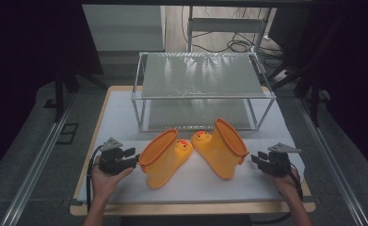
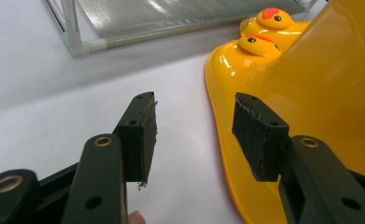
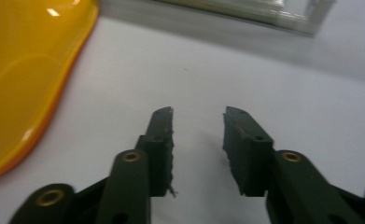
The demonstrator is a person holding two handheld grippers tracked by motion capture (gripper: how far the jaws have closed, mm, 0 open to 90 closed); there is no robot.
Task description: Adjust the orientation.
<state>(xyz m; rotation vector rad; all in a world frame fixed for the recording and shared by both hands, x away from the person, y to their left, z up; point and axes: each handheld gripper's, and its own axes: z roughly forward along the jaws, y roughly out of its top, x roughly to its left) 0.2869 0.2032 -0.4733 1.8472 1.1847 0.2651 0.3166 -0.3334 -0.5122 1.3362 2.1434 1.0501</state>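
Lying on their sides on the white surface (image 1: 125,117), two yellow rain boots meet toe to toe between the tools, duck faces touching. The left boot (image 1: 163,157) has its orange-rimmed opening just beside the left hand-held gripper (image 1: 132,157), whose jaws stand spread with nothing between them. In the left gripper view the boot's shaft (image 2: 320,84) sits just past the right-hand pad (image 2: 257,135) and runs off the frame, so whether pad and boot touch cannot be told. The right boot (image 1: 224,146) lies just left of the right hand-held gripper (image 1: 259,160), near but apart. In the right gripper view that tool (image 3: 198,140) has its jaws parted over bare surface, empty, and only a blurred, cropped edge of the boot (image 3: 26,79) appears at the left. Beyond both tools stands a metal-framed rack (image 1: 203,77); its lower shelf is partly hidden behind the boots.
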